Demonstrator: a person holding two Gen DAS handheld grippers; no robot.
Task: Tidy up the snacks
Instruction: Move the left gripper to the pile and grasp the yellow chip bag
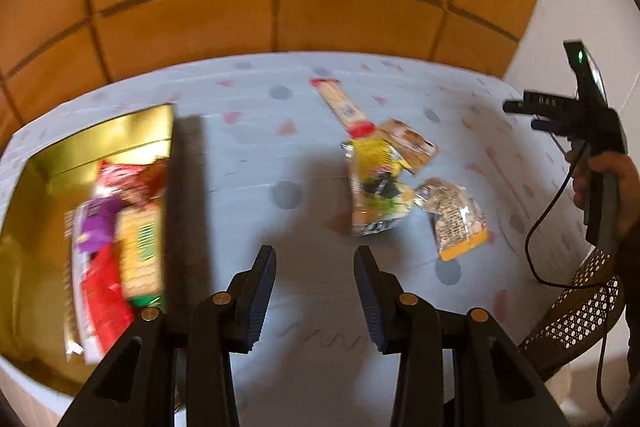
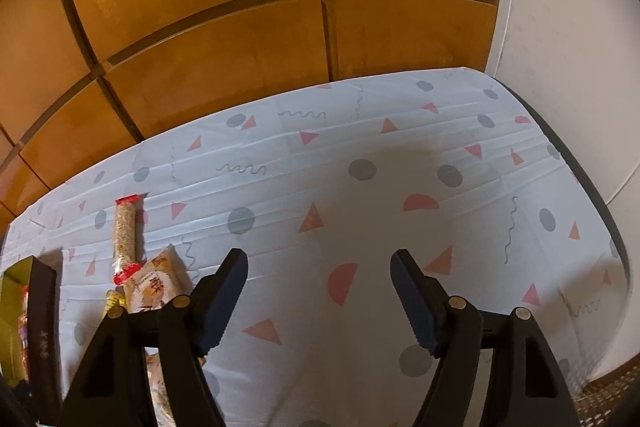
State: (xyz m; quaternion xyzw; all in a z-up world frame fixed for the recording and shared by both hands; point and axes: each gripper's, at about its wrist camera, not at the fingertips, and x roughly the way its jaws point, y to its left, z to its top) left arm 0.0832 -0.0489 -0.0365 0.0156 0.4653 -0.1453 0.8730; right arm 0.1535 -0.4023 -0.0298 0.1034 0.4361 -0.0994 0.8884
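The left claw [image 1: 315, 297] hangs over the patterned tabletop [image 1: 256, 155], fingers apart, nothing between them. A gold box [image 1: 100, 131] to its left holds several packets [image 1: 116, 235]. Ahead lie loose snacks: a long red-ended stick pack [image 1: 340, 105], a yellow bag [image 1: 376, 195] and a nut pouch [image 1: 456, 219]. The right claw [image 2: 319, 297] stands wide and empty over bare cloth, with the snacks to its left.

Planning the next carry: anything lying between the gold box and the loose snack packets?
Nothing: left wrist view shows only bare patterned tablecloth between gold cardboard box and yellow snack packet.
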